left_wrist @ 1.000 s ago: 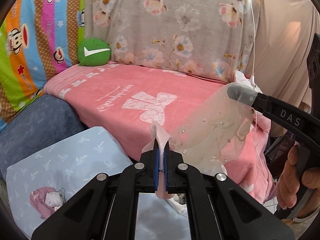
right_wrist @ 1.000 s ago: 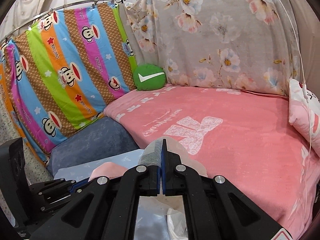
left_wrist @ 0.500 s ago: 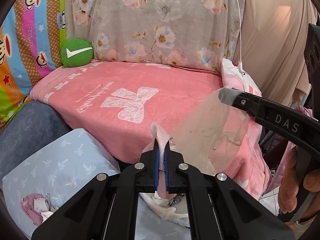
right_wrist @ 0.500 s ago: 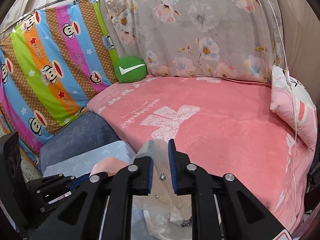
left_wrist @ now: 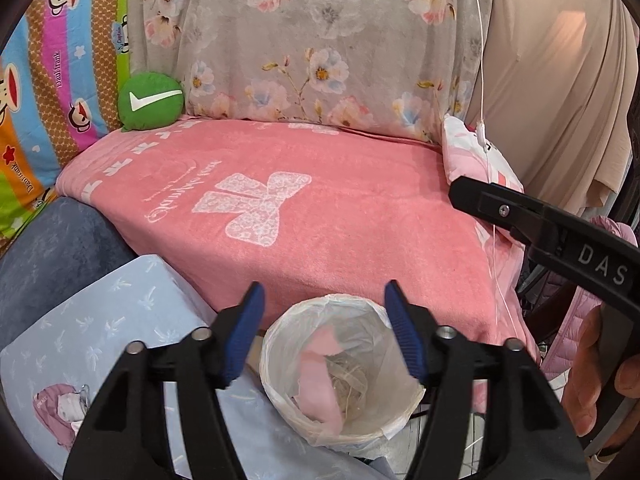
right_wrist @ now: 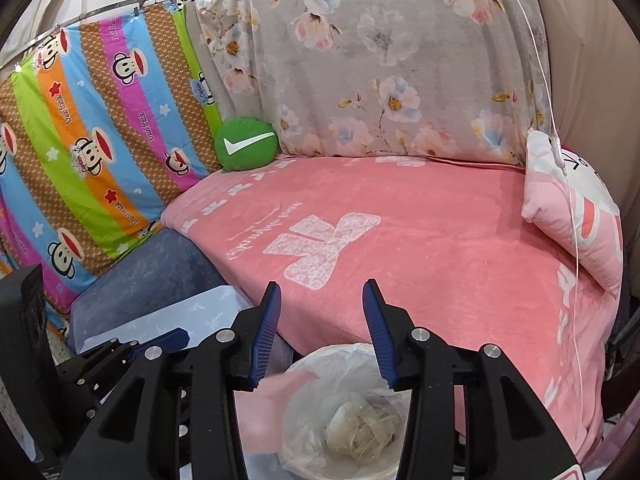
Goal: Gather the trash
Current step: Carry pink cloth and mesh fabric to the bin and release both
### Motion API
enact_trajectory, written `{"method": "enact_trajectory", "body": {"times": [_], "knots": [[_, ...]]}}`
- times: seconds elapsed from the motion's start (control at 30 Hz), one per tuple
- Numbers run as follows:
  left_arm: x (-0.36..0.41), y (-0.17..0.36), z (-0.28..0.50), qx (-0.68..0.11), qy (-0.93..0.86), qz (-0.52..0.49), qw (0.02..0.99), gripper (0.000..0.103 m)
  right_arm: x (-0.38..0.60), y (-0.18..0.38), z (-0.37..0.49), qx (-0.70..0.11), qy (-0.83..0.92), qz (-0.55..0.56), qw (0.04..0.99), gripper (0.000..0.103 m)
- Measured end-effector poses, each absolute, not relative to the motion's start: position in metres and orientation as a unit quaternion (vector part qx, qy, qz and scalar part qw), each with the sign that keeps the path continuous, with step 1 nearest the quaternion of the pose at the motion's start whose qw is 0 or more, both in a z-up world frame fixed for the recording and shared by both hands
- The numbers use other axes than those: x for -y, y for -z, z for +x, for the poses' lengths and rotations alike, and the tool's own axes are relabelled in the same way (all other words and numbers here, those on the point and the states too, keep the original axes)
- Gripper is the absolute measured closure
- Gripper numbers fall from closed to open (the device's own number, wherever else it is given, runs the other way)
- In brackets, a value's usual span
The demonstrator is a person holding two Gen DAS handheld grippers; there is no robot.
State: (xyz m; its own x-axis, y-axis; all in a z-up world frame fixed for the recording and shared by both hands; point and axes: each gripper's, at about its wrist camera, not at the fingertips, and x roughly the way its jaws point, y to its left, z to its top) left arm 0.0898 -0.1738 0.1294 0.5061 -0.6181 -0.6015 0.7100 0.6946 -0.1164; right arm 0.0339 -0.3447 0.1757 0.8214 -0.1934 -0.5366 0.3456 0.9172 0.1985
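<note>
A small bin lined with a white plastic bag (left_wrist: pixel 276 356) stands below the bed's front edge. Inside lie a pink piece of trash (left_wrist: pixel 320 384) and a crumpled sheer beaded piece (left_wrist: pixel 350 376). My left gripper (left_wrist: pixel 324 328) is open and empty right above the bin. My right gripper (right_wrist: pixel 322 334) is open and empty above the same bin (right_wrist: pixel 304 420), where the sheer piece (right_wrist: pixel 362 432) and a blurred pink piece (right_wrist: pixel 264 412) show. The right gripper's black arm crosses the right of the left wrist view (left_wrist: pixel 560 232).
A bed with a pink blanket (left_wrist: pixel 300 208) fills the middle. A green round cushion (left_wrist: pixel 150 100) sits at its back left, a pink-white pillow (right_wrist: pixel 572 208) at its right. A light blue pillow (left_wrist: pixel 100 340) lies left of the bin. A white cord (right_wrist: pixel 568 200) hangs at right.
Both grippers opened and let go of their trash. The pink piece and the sheer beaded piece dropped into the bin, which now shows below the fingers.
</note>
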Motion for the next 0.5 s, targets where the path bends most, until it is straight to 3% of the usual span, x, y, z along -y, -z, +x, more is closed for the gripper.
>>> {"method": "enact_trajectory", "body": {"times": [0.5], "knots": [[0.148,-0.130,0.097,-0.316,0.363,0.059,0.875,0.041,0.326,-0.178,0.036,-0.259,0.122,0.140,0.948,0.056]]}}
